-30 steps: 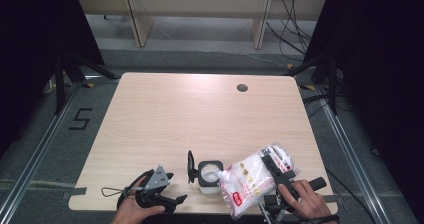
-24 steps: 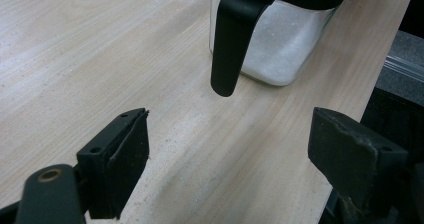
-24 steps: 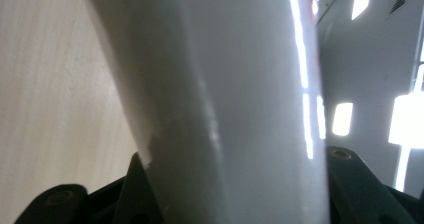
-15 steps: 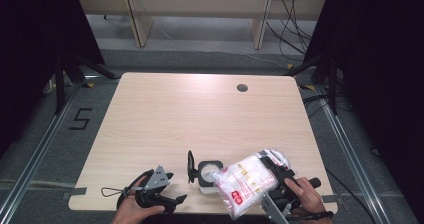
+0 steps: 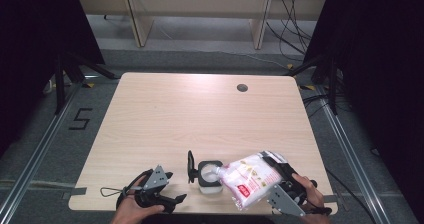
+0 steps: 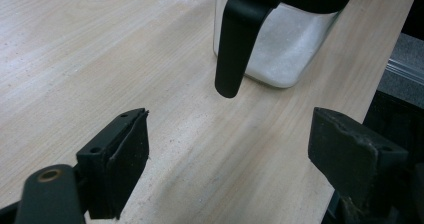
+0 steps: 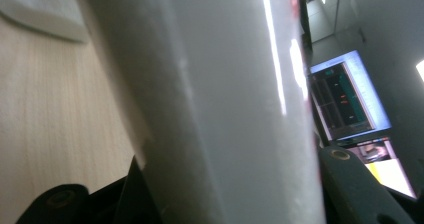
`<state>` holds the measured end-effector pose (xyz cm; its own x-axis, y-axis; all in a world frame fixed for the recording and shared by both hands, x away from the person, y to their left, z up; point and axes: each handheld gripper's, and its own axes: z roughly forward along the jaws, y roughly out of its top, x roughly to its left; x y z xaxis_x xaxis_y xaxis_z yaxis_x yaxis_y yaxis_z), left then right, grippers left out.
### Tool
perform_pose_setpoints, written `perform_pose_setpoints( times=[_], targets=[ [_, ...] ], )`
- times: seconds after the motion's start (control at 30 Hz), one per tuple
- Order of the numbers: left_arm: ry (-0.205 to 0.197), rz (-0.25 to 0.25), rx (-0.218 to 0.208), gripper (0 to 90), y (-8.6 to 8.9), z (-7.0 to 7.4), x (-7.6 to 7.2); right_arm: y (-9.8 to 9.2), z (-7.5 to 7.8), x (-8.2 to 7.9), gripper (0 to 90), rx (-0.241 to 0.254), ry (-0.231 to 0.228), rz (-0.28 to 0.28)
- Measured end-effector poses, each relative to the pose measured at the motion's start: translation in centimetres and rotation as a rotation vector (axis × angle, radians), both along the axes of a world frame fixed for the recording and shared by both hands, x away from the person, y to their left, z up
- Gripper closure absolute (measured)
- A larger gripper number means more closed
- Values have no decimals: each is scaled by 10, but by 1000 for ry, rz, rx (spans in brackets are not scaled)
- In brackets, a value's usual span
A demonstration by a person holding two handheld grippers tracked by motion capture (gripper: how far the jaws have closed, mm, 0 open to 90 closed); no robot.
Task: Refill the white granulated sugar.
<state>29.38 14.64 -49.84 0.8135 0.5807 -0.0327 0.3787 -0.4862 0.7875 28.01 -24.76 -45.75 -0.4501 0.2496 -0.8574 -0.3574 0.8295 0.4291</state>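
Right gripper [image 5: 272, 181], at the table's near right corner, is clamped on a white plastic bag [image 5: 250, 180] with red print; in the right gripper view the bag [image 7: 225, 104] sits wedged between both jaws. Bag tilted, its left end over the open mouth of a clear container [image 5: 210, 175] with white granules inside. Container's black lid [image 5: 191, 165] stands hinged open on its left side. Left gripper [image 5: 167, 200] rests on the wooden table [image 5: 200, 114] near the front edge, jaws wide apart, nothing between them; container [image 6: 280, 49] just ahead of it.
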Motion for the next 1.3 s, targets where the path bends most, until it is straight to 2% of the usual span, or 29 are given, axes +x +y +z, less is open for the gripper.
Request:
perform_pose_setpoints(
  times=[0.03,0.07,0.1,0.17,0.2,0.23,0.27,0.3,0.33,0.37,0.47,0.5,0.63,0.67,0.7,0.73,0.83,0.93,0.97,1.0,1.03,1.07,1.17,1.2,1.23,1.27,1.3],
  targets=[
    [-4,2,-8,163,0,-1,0,-1,-3,-1,588,48,49,-24],
    [0,10,-16,163,-1,-1,0,-2,-4,-1,588,73,76,-30],
    [0,11,-16,163,-1,-1,0,-4,-3,3,588,56,61,-5],
    [0,9,-15,163,0,-1,0,-6,-7,5,589,105,106,-9],
    [-4,10,-22,162,-1,-1,0,-7,-7,7,590,113,121,-10],
    [26,17,-21,163,0,0,-1,-8,-9,8,590,140,141,-18],
    [15,30,-33,163,-1,-1,-1,-9,-10,10,591,162,161,-20],
    [2,9,-10,163,1,0,0,-10,-11,13,591,179,180,-7],
    [13,21,1,163,2,0,1,-11,-12,13,591,217,202,-20],
    [10,25,-10,163,1,0,0,-12,-12,17,592,238,216,-7],
    [-7,7,-8,163,2,0,2,-15,-13,23,592,331,274,-3],
    [3,11,-11,163,2,0,1,-16,-13,25,593,362,275,1],
    [4,25,-8,163,2,0,1,-25,-17,35,594,469,360,-8],
    [3,24,-6,163,2,0,1,-26,-18,37,594,505,369,-12],
    [6,26,-16,162,2,0,1,-29,-20,41,595,547,400,-13],
    [7,25,-16,163,2,0,1,-30,-21,43,596,562,421,-16],
    [6,25,-14,163,2,0,1,-34,-25,55,598,628,428,-11],
    [13,33,-31,162,1,-1,1,-35,-30,67,600,700,496,-16],
    [11,33,-38,162,1,-1,1,-36,-32,73,600,718,493,-5],
    [7,27,-35,162,1,-1,1,-36,-34,76,601,741,485,-18],
    [2,24,-32,163,2,0,1,-37,-35,79,602,754,509,-19],
    [6,26,-32,163,2,0,1,-37,-37,83,603,774,497,-24],
    [9,27,-34,163,2,0,1,-38,-40,88,605,777,512,-46],
    [8,28,-35,162,1,0,1,-38,-42,89,606,778,534,-49],
    [-1,18,-10,162,3,1,2,-37,-44,88,607,786,581,-71],
    [9,26,-23,162,2,1,1,-38,-45,92,607,774,556,-69],
    [8,18,-19,162,3,1,1,-38,-46,93,608,763,565,-72]
  ],
)
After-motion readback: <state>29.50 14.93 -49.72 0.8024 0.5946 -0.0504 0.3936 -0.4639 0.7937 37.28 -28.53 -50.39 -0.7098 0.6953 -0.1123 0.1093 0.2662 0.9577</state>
